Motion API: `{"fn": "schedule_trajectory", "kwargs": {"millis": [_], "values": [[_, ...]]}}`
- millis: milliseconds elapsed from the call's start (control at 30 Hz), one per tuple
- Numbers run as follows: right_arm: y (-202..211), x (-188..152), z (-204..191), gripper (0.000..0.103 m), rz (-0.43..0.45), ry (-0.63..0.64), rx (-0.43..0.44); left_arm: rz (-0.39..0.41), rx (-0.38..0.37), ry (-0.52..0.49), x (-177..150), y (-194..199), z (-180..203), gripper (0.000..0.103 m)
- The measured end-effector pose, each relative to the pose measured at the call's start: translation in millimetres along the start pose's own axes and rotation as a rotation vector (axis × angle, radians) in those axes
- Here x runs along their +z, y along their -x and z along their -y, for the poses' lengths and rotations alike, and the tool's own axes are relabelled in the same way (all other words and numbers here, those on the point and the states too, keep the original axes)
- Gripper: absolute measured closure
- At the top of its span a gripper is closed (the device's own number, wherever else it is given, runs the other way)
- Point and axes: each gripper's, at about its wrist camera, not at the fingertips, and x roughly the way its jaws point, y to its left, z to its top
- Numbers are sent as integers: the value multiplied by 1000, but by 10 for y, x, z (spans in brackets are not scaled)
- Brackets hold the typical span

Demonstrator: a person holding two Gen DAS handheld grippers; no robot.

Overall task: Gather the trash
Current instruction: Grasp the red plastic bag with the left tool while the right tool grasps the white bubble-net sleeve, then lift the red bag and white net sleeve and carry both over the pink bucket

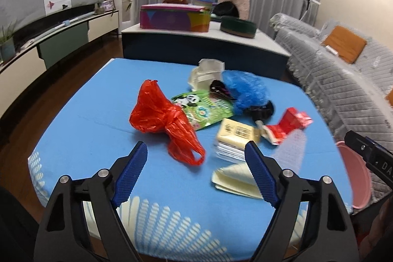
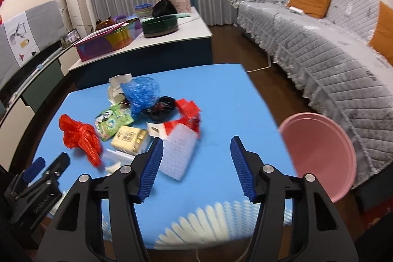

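Observation:
Trash lies heaped on the blue table (image 1: 98, 129): a red plastic bag (image 1: 159, 119) (image 2: 81, 136), a green panda wrapper (image 1: 203, 109), a yellow pack (image 1: 235, 131) (image 2: 129, 139), a red-and-white carton (image 1: 287, 124) (image 2: 184, 119), a blue plastic bag (image 1: 245, 87) and folded cream paper (image 1: 233, 181). My left gripper (image 1: 196, 146) is open, its tips either side of the red bag's handle loop without pressing it. My right gripper (image 2: 196, 140) is open over bare table. A white bubble sheet (image 2: 179, 154) lies just beyond its left finger.
A pink basin (image 2: 319, 154) sits off the table's right edge, beside a grey covered sofa (image 2: 319, 41). Behind the blue table stands a low white table (image 1: 172, 33) with boxes and bowls. A TV cabinet (image 1: 61, 41) runs along the left wall.

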Motion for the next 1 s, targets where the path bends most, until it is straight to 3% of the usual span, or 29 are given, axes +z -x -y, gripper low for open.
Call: {"fn": "schedule_trajectory", "kwargs": {"millis": [233,467,567,733,800,1000], "values": [[-552,-184,-110,46,-76,3,9,-58,32,37,54,-511,-55,40],[-953,-294,-97,46,-159,-1,9,-102,43,50,32,-768,-73,49],[-1046,-320,-107,54,-179,-6,25,-112,46,35,30,-826,-35,58],[-1067,-316,-169,85,-183,23,45,-114,62,29,49,-833,-37,79],[-1040,-306,-182,89,-175,27,46,-110,71,31,61,-830,-44,88],[-877,-246,-168,91,-124,32,34,-83,92,29,104,-725,-63,96]]}}
